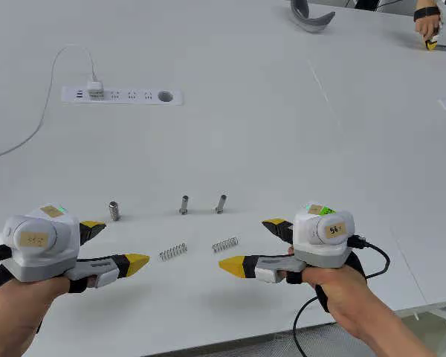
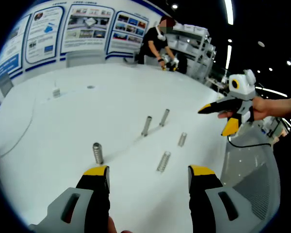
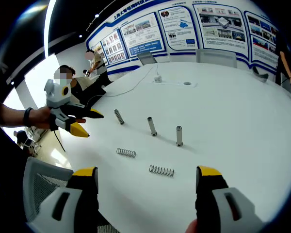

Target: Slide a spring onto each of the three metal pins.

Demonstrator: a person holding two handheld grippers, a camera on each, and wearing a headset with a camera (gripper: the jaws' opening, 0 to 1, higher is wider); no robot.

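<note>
Three metal pins stand upright on the white table. The left pin (image 1: 114,211) wears a spring (image 2: 97,153); the middle pin (image 1: 183,204) and the right pin (image 1: 221,203) are bare. Two loose springs lie in front of them, one (image 1: 173,252) to the left and one (image 1: 224,244) to the right. My left gripper (image 1: 115,244) hovers open at the near left, empty, its yellow tips pointing right. My right gripper (image 1: 254,243) hovers open at the near right, empty, tips pointing left. In the right gripper view the loose springs (image 3: 161,170) (image 3: 126,153) lie just ahead of the jaws.
A white power strip (image 1: 122,95) with a plugged-in cable lies at the back left. A grey curved object (image 1: 310,16) rests at the far edge. Another person's hand (image 1: 427,26) works at the far right. The table's near edge (image 1: 424,303) runs by my right arm.
</note>
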